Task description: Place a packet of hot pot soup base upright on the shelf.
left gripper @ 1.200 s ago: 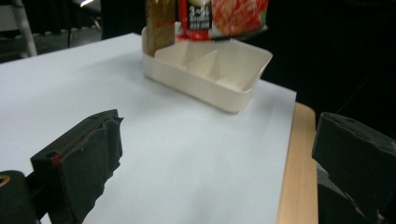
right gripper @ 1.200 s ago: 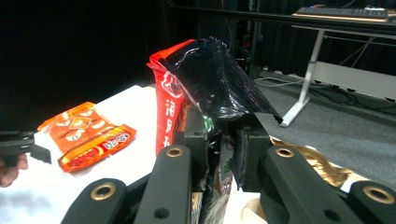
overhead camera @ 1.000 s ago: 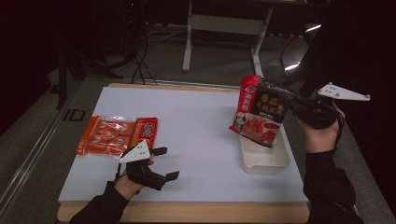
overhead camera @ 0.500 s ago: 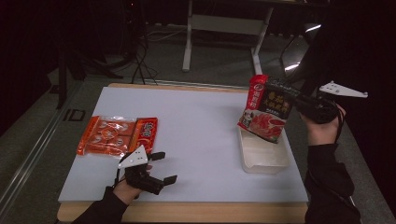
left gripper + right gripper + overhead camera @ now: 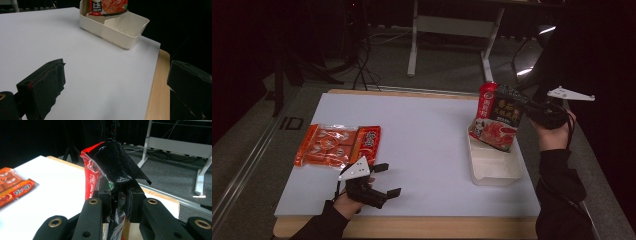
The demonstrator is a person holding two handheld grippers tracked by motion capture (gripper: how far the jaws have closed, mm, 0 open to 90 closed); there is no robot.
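A red and black food pouch [image 5: 496,119] hangs upright over the far end of a white plastic tray [image 5: 507,172] at the table's right side. My right gripper [image 5: 518,104] is shut on the pouch's upper edge, and in the right gripper view its jaws pinch the crumpled pouch [image 5: 110,167] between them. The pouch's lower end [image 5: 108,6] dips into the tray [image 5: 112,31] in the left gripper view. My left gripper [image 5: 384,179] rests near the table's front left, open, nothing between its jaws. An orange snack packet [image 5: 337,146] lies flat just beyond it.
A white sheet [image 5: 422,135] covers most of the wooden table [image 5: 412,227]. The table's wooden edge [image 5: 156,87] runs close to my left gripper's right jaw. Desk legs and cables stand on the dark floor behind the table.
My right gripper has carried the pouch toward the right and downward, so its bottom now sits at the tray's far end. The left gripper has stayed where it was.
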